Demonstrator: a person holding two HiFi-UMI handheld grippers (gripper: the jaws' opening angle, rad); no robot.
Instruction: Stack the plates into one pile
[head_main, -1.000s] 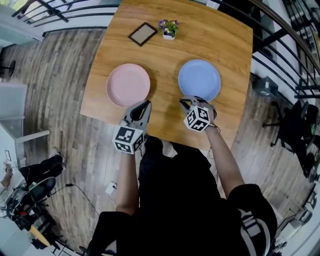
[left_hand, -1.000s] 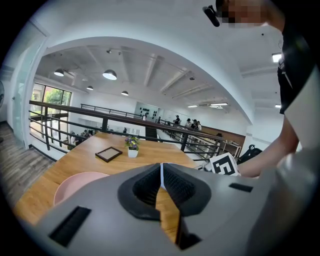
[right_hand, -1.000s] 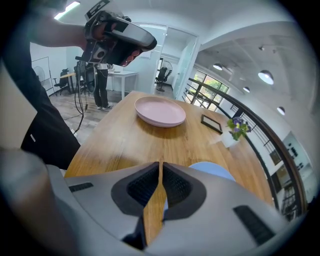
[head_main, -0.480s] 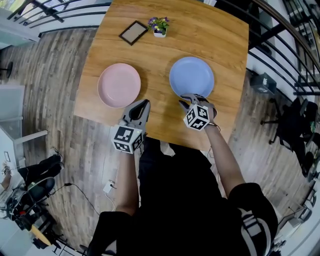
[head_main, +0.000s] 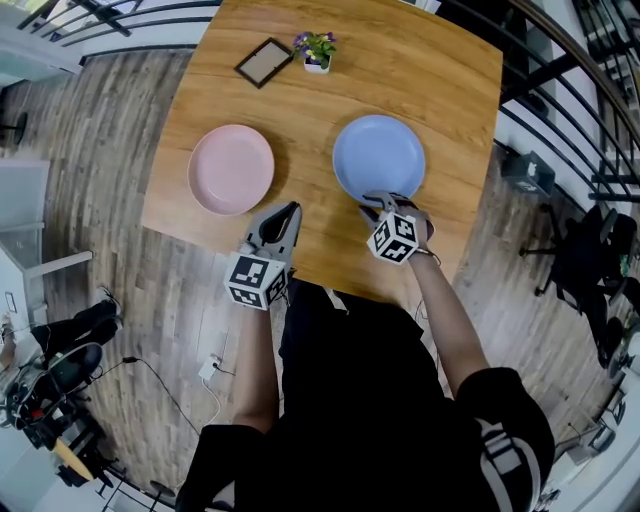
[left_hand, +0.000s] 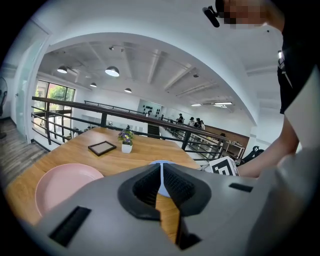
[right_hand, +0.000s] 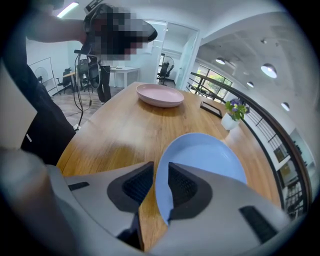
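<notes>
A pink plate (head_main: 231, 169) lies on the left of the wooden table (head_main: 440, 80) and a blue plate (head_main: 379, 158) on the right. My right gripper (head_main: 386, 201) is at the blue plate's near rim. In the right gripper view its jaws (right_hand: 160, 165) have just been opening and stand open, with the rim of the blue plate (right_hand: 207, 155) between them and a gap beside the left pad. My left gripper (head_main: 287, 212) hovers over the table's near edge, between the plates, shut on nothing (left_hand: 161, 172). The pink plate (left_hand: 65, 185) shows to its left.
A small picture frame (head_main: 264, 62) and a potted plant (head_main: 316, 50) stand at the table's far side. The table's near edge runs just under both grippers. Railings and a wood floor surround the table.
Both grippers have edged forward and down toward the plates. The right gripper's jaws have opened and now straddle the blue plate's near rim. The left gripper has stayed shut.
</notes>
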